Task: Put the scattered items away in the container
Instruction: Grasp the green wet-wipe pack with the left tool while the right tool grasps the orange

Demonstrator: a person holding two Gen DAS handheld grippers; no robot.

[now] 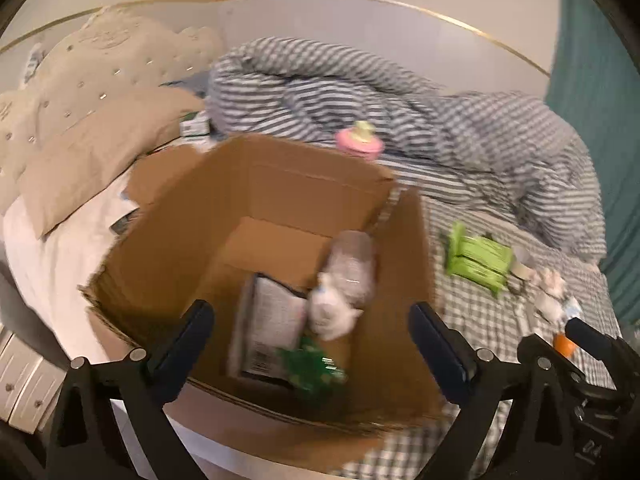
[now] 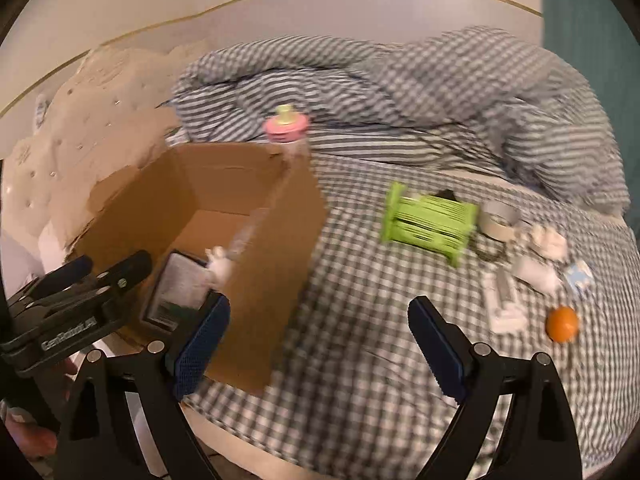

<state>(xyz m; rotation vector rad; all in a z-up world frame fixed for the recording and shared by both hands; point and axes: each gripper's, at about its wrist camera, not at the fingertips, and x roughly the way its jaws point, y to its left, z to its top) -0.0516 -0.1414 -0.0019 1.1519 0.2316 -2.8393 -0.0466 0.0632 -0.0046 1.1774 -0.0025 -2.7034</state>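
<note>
Checked bedding covers the bed (image 1: 480, 312), with a striped duvet (image 1: 360, 92) bunched up at the back, so the front stays flat and usable as a sorting surface. From the left wrist, the cardboard box (image 1: 280, 184) sits open-topped near the bed's edge, flaps splayed, presumably so things can simply be dropped in. Already lying at its bottom are a printed packet (image 1: 272, 320), a clear bottle (image 1: 352, 268), something white (image 1: 332, 312) and something green (image 1: 312, 364). The left gripper (image 1: 312, 344) hangs right over that opening with its jaws spread wide and nothing between them, as it would just after a drop. A pink-capped bottle (image 1: 360, 142) stands just behind the box.

From the right wrist, the right gripper (image 2: 316, 344) is likewise wide open and empty, hanging over bare bedding beside the box wall (image 2: 276, 272). Scattered beyond it, well apart from the box, remain a green slatted rack (image 2: 430, 222), a tape roll (image 2: 498, 220), white crumpled pieces (image 2: 540, 256), a white flat item (image 2: 506, 304) and an orange fruit (image 2: 562, 323). I'd guess this hand goes for one of those next.
</note>
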